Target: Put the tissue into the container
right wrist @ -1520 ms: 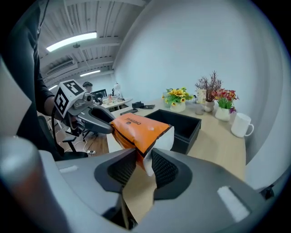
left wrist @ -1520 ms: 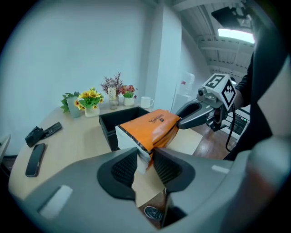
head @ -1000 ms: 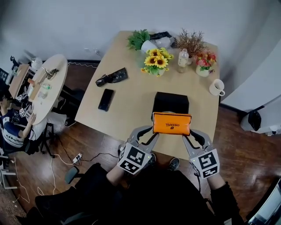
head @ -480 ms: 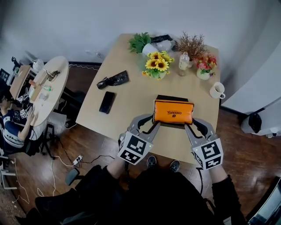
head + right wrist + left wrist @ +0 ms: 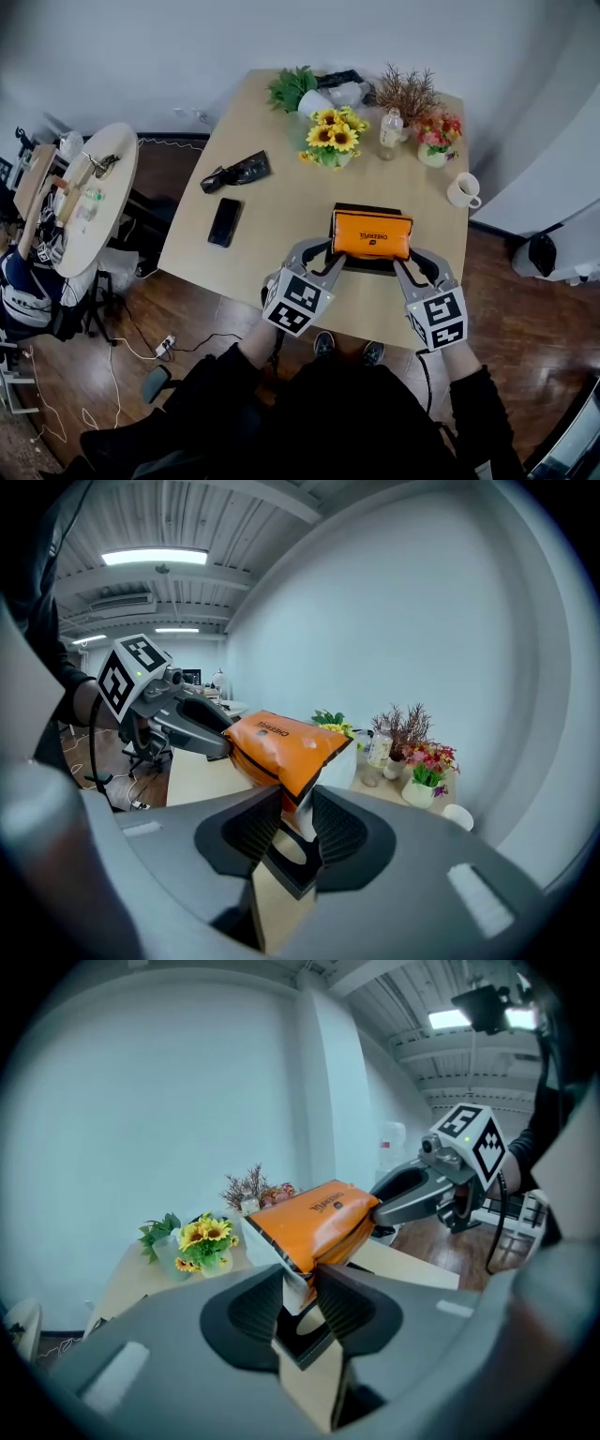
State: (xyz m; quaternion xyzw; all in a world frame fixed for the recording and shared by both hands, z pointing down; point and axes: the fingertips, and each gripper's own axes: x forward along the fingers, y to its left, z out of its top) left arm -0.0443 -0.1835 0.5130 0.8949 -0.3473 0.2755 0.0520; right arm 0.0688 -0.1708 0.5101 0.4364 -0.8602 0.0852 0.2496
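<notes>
An orange tissue pack (image 5: 372,234) hangs level over a black box-shaped container (image 5: 349,210) on the tan table (image 5: 281,206). My left gripper (image 5: 331,251) is shut on the pack's left end and my right gripper (image 5: 412,253) on its right end. In the left gripper view the pack's white-edged end (image 5: 314,1222) is pinched between the jaws, the container's black rim (image 5: 302,1346) shows below them, and the right gripper (image 5: 412,1194) holds the far end. The right gripper view mirrors this: pack (image 5: 281,747), container (image 5: 291,869), left gripper (image 5: 192,722). Most of the container is hidden under the pack.
Behind the container stand sunflowers (image 5: 330,136), a bottle (image 5: 390,131), a pink flower pot (image 5: 434,137) and a white mug (image 5: 461,190). A phone (image 5: 225,222) and a dark pouch (image 5: 236,171) lie at the left. A round table (image 5: 89,192) with a seated person is far left.
Both grippers have carried the tissue pack away from the table's near edge and over the black container, which it now largely covers. Both jaws stayed shut.
</notes>
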